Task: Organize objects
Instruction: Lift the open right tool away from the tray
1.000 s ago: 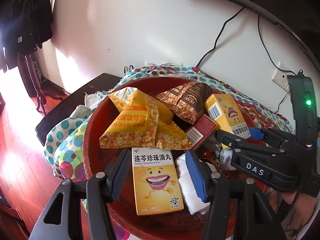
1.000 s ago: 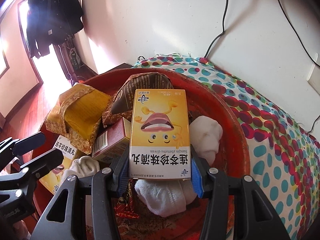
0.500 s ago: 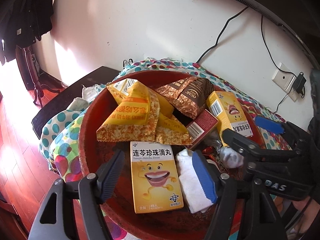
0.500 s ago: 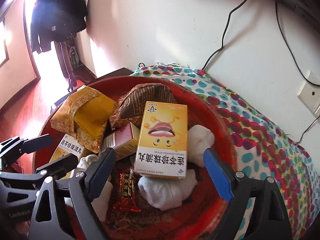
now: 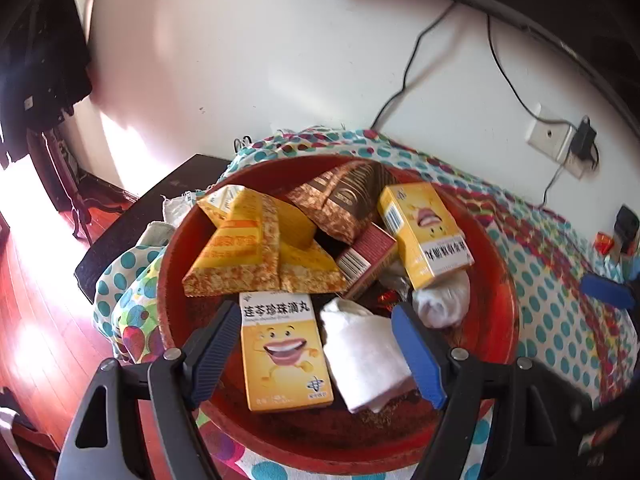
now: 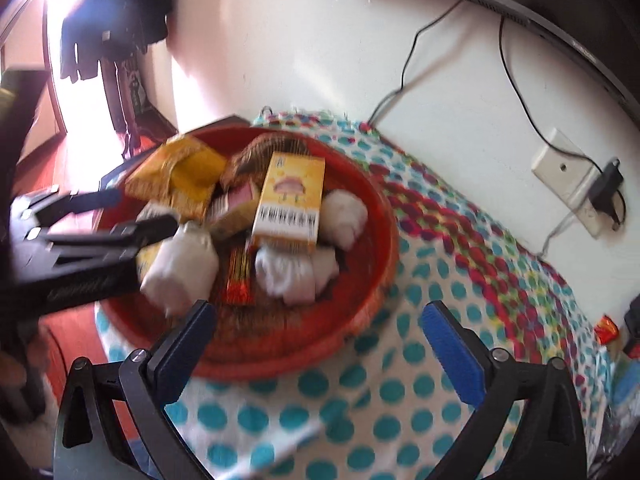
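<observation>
A red round basin [image 5: 496, 320] [image 6: 372, 276] on a polka-dot cloth holds yellow snack bags [image 5: 256, 248], a brown bag [image 5: 344, 196], a dark red box [image 5: 364, 256], white cloth bundles [image 5: 364, 352] and two yellow medicine boxes. One box [image 5: 282, 352] lies flat near the front, under my left gripper [image 5: 316, 352], which is open and empty. The other box [image 5: 424, 232] [image 6: 292, 196] leans on the pile. My right gripper [image 6: 320, 344] is open and empty, over the cloth beside the basin's rim.
The polka-dot cloth [image 6: 400, 400] covers the table to the right of the basin. A wall socket with a plug [image 6: 576, 184] and cables are on the white wall behind. A red candy wrapper [image 6: 606, 330] lies far right. A dark side table [image 5: 132, 220] stands left.
My right gripper has let go of the yellow medicine box, left it in the basin, opened and pulled back right over the cloth. My left gripper has opened wider and backed away a little.
</observation>
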